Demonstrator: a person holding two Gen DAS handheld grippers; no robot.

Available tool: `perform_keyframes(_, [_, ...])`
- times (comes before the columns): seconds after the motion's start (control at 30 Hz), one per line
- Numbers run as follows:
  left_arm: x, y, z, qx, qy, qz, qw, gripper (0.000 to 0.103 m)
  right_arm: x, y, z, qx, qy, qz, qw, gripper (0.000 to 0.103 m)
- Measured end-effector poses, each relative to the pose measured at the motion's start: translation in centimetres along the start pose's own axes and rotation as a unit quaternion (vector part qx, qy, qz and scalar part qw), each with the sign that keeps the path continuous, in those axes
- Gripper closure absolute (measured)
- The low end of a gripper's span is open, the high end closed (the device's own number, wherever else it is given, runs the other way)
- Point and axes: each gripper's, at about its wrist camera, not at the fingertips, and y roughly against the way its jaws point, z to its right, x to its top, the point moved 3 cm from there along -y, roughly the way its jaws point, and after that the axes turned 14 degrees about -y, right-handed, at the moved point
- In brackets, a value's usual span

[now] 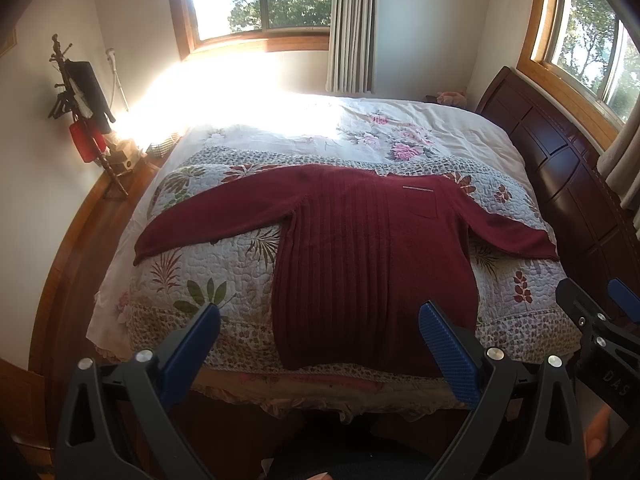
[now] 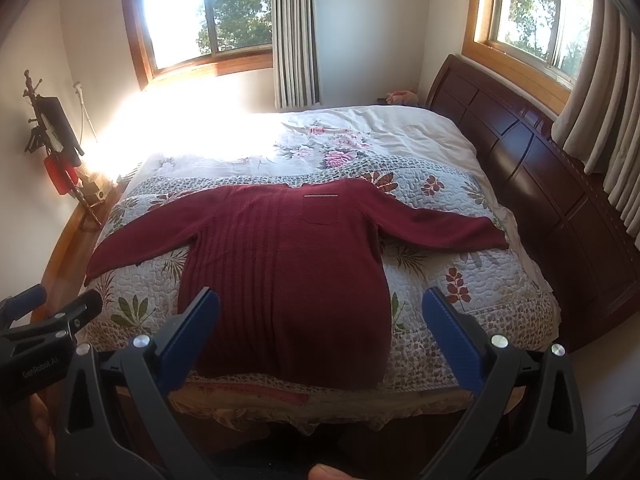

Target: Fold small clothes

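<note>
Nearest the left wrist lens, the left gripper (image 1: 320,316) stands with its two blue-padded fingers (image 1: 448,350) spread wide, nothing between them. It hovers off the near edge of the bed (image 1: 436,120), clear of the cloth.

Right gripper (image 2: 320,300): blue pads (image 2: 450,336) likewise spread apart, empty, held above the foot of the bed. In the left wrist view this unit also appears at 4 o'clock; in the right wrist view the left unit appears at 9 o'clock. The two grippers are side by side, apart.

Task item: one dark red knit sweater (image 1: 344,248), laid flat, front up, on the floral quilt (image 1: 516,292).
- Hem at 6 o'clock, reaching the near edge of the quilt.
- Neckline at 12 o'clock, toward the pale flowered bedspread (image 2: 380,128).
- Left-hand sleeve (image 1: 208,220) extended toward 9 o'clock.
- Right-hand sleeve (image 2: 436,226) extended toward 3 o'clock, its cuff near the dark wooden headboard (image 2: 532,160).
- Chest pocket (image 2: 320,210) with a pale strip along its top, at 1 o'clock of the body centre.
- Vertical ribbing runs down the panel at the 9 o'clock side of the pocket.

Surroundings: window (image 2: 204,16) at 11 o'clock with a striped curtain (image 2: 296,32); a second window (image 2: 544,12) at 2 o'clock above the headboard; coat stand (image 1: 80,104) at 9 o'clock against the wall.
</note>
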Motion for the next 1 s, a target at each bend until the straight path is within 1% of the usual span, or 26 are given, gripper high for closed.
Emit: perform_keyframes(1.0, [0.52,-0.43,-0.14,0.003,-0.001,-0.002,1.0000,0.004,0.50,-0.56,-0.49,-0.002,-0.001,-0.004,1.000,0.003])
